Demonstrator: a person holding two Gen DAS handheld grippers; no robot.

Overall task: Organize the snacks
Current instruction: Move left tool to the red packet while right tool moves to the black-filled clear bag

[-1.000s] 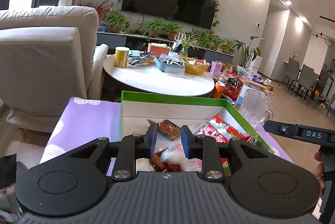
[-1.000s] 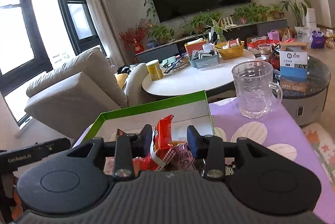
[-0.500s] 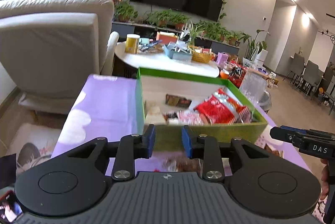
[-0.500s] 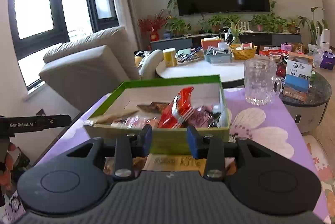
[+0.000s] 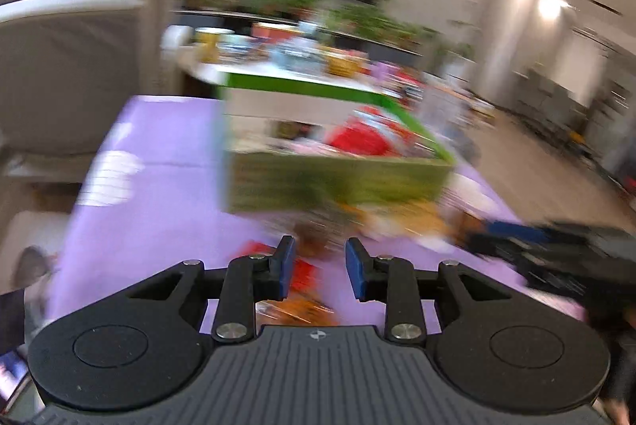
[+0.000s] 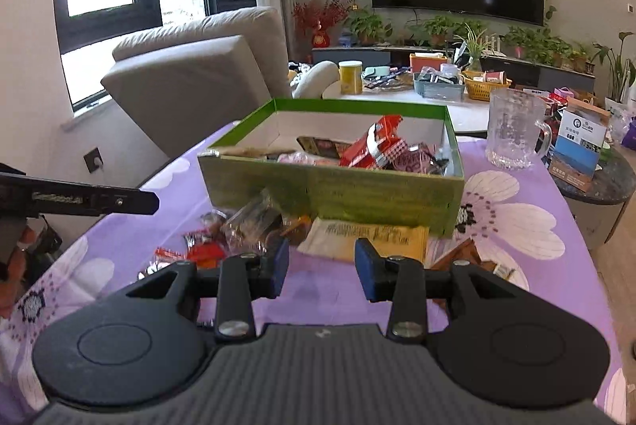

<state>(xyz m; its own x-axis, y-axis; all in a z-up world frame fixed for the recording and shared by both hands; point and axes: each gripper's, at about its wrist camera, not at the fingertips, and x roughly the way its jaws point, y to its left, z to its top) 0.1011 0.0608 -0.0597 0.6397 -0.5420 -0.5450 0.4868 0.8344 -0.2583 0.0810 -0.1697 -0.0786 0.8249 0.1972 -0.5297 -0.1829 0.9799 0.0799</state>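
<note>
A green box (image 6: 330,190) holds several snack packets, with a red packet (image 6: 373,142) on top. Loose snacks lie on the purple cloth in front of it: a yellow packet (image 6: 369,236), a clear packet (image 6: 254,218) and a small red one (image 6: 204,250). My right gripper (image 6: 322,268) is open and empty, low over the cloth just short of these. My left gripper (image 5: 320,266) is open and empty; its view is blurred and shows the box (image 5: 334,178) ahead and loose red and orange snacks (image 5: 302,274) under its jaws. The left gripper's arm (image 6: 79,200) shows at the right wrist view's left edge.
A glass mug (image 6: 514,129) stands right of the box. A small printed carton (image 6: 578,142) sits on a dark round side table (image 6: 604,182). A white coffee table (image 6: 437,103) with clutter and a beige armchair (image 6: 198,83) stand behind.
Both grippers have pulled back from the box and dropped low over the loose snacks in front of it. The red packet the right gripper held a second ago lies in the box.
</note>
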